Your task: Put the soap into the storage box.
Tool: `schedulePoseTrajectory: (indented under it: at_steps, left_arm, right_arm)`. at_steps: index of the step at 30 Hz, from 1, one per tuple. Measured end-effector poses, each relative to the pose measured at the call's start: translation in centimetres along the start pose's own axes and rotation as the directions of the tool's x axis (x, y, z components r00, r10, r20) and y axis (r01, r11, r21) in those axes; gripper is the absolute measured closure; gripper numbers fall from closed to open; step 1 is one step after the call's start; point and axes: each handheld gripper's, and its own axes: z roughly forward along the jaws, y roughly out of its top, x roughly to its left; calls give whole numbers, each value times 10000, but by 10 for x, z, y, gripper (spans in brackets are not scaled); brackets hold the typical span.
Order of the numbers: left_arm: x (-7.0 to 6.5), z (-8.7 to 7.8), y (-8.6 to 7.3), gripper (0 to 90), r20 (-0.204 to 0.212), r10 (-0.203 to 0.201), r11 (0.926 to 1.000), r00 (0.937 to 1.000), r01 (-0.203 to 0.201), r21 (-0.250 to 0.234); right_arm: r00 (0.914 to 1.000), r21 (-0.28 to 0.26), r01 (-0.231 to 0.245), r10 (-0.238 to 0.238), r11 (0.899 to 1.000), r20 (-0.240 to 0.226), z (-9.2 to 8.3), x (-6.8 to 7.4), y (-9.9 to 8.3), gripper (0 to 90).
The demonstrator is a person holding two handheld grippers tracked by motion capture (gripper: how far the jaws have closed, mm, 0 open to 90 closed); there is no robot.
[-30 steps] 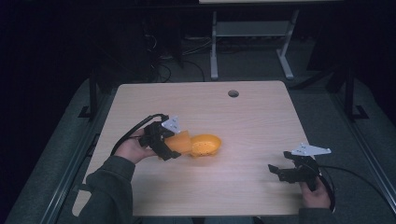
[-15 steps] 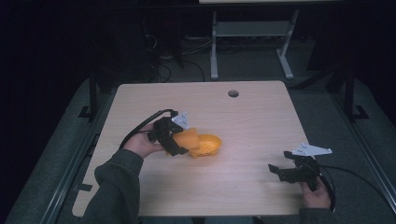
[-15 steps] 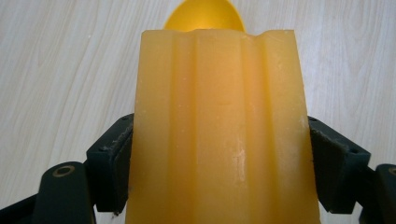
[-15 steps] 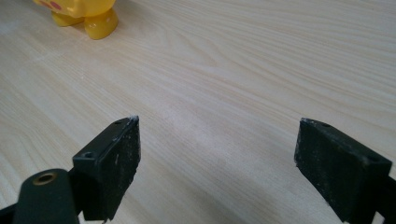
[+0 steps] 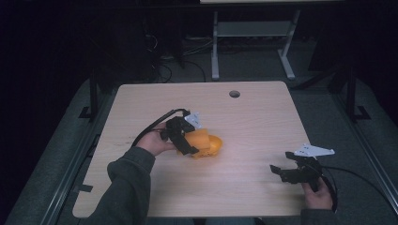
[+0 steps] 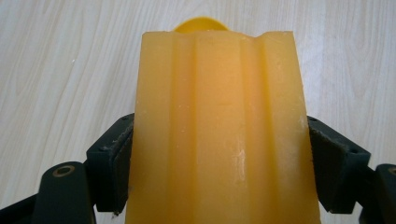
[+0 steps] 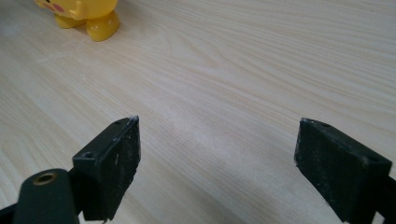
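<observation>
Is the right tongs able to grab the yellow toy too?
Probably yes. The right tongs are open, with bare table between them and the yellow toy, though the left tongs already clamp it.

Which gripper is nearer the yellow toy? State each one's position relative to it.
Left. The left gripper has its jaws shut on the yellow toy near the table's middle. The right gripper sits open and well off to the toy's right, nearer the person.

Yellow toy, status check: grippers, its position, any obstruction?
Left gripper shut on yellow toy, mid-table. Right gripper open, hovering apart near the table's right front edge. Nothing in the way.
</observation>
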Motion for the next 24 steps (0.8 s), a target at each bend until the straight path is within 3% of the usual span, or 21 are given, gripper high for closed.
schedulePoseTrajectory:
  at_steps: [12, 24]
  left_arm:
    - [5, 14, 12, 208, 240, 191, 9997, 9995, -187, -138]
    - [10, 24, 21, 208, 419, 366, 9993, 9985, -368, 43]
  right_arm:
    - [10000, 1, -49, 49, 10000, -71, -1, -1, 0, 139]
    - [9999, 21, -65, 65, 10000, -115, -1, -1, -1, 140]
